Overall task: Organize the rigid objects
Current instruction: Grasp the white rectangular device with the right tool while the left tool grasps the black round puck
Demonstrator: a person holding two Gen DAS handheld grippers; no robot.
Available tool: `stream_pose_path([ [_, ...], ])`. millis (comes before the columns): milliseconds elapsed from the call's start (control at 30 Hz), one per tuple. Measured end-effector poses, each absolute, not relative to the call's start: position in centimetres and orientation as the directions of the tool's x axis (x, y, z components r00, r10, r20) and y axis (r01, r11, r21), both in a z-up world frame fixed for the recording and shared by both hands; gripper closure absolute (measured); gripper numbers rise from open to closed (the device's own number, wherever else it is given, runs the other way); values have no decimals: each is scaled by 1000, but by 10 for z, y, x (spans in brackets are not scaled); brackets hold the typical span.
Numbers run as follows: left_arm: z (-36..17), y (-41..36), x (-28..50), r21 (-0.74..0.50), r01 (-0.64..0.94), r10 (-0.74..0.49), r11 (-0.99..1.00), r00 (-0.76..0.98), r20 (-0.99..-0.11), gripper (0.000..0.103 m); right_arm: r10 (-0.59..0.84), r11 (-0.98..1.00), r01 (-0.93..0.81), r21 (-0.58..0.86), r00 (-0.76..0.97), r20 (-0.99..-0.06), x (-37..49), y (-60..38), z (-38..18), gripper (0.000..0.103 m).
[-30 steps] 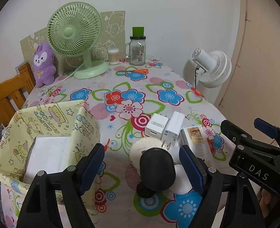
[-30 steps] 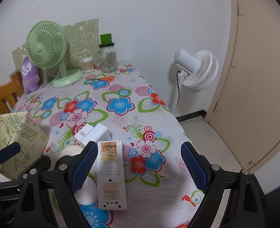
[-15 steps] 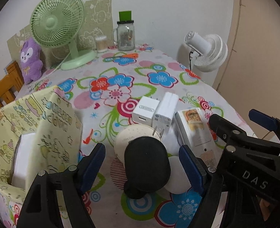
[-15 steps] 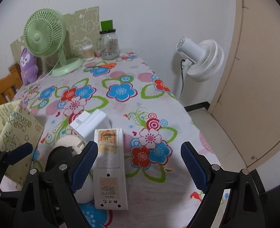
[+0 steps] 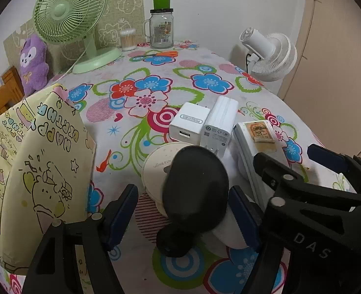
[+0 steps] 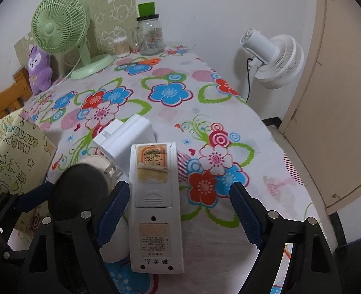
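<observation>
The left tongs (image 5: pixel 183 212) stand wide over the table (image 5: pixel 156 73), their blue pads on either side of a black oval object (image 5: pixel 195 191) without touching it. That object lies on a round cream case (image 5: pixel 156 169), just ahead of the pads. Beyond it sit two white chargers (image 5: pixel 205 122) side by side. A yellow patterned bag (image 5: pixel 40 161) stands left of these tongs. The right tongs (image 6: pixel 178 214) are also wide, empty, with a white remote (image 6: pixel 156 201) lying face down between the pads, close to the left one.
</observation>
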State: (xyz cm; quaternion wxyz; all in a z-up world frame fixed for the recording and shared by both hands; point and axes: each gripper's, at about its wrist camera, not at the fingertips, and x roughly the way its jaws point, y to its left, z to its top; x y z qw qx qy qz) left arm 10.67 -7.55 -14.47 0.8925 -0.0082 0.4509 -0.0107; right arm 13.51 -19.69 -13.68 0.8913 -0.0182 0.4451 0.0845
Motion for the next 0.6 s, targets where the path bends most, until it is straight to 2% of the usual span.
stream_pose_path([
  [67, -145, -75, 107, -24, 10, -25, 1000, 596, -803, 24, 151, 984, -169, 64, 580, -800, 136, -196, -139, 19],
  [233, -146, -74, 109, -30, 13, -32, 999, 597, -801, 24, 194, 979, -163, 123, 550, -812, 141, -196, -145, 31],
  [333, -146, -73, 111, -34, 16, -37, 999, 594, -804, 24, 215, 974, -179, 138, 543, -812, 143, -193, -145, 39],
  [400, -146, -73, 113, -34, 20, -40, 999, 591, -806, 24, 241, 968, -196, 159, 532, -811, 144, -191, -146, 51],
  [600, -146, -71, 118, -28, 29, -40, 999, 582, -812, 25, 227, 971, -190, 146, 538, -812, 147, -187, -145, 54],
])
